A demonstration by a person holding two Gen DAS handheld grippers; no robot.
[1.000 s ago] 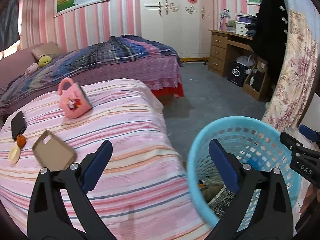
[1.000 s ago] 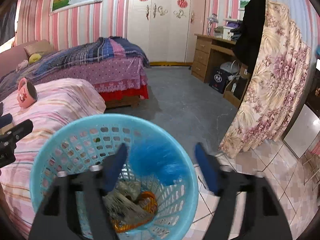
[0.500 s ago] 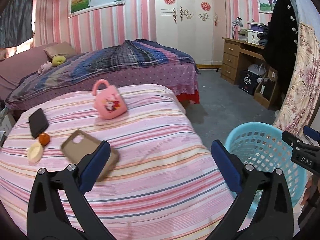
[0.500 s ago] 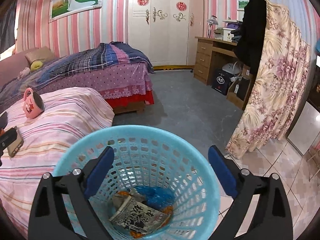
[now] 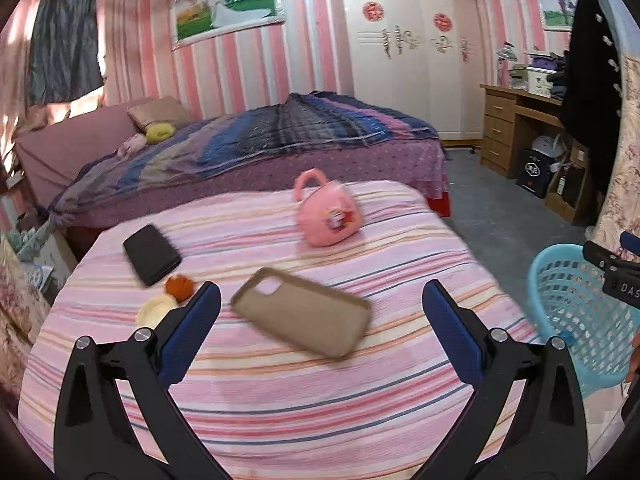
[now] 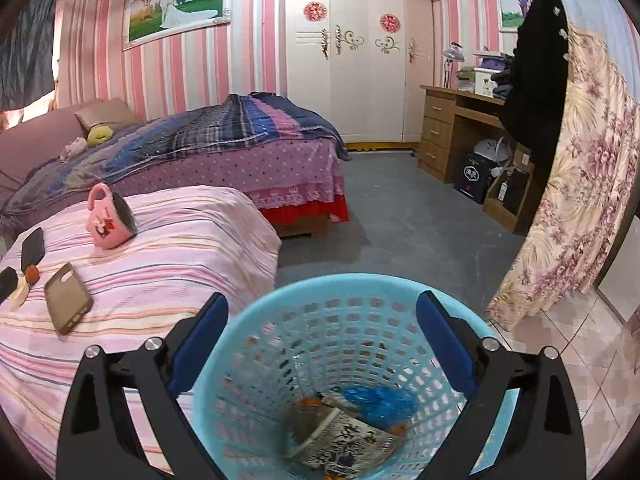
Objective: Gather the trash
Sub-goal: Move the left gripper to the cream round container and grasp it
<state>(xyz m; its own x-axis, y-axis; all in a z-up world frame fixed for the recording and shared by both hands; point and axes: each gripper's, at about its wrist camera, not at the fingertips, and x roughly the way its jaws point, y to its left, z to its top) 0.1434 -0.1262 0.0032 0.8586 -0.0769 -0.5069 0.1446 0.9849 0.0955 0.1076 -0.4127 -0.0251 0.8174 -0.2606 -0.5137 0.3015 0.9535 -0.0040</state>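
I hold my right gripper (image 6: 320, 344), fingers apart and empty, over the basket (image 6: 256, 312); my left gripper (image 5: 320, 328), fingers likewise apart, faces the bed (image 5: 280, 400) for remaining scraps.

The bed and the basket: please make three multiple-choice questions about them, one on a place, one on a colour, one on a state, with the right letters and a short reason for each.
1. Where does the pink mug lie?
A. on the striped bed
B. in the basket
C. on the desk

2. What colour is the basket?
A. red
B. light blue
C. white

3. How is the right gripper now?
A. shut on a bag
B. shut on the phone case
C. open, holding nothing

Answers:
1 A: the mug rests on its side on the striped cover, beyond the phone case.
2 B: its latticed wall is light blue in both views.
3 C: its jaws stand wide apart over the basket, with nothing between them.
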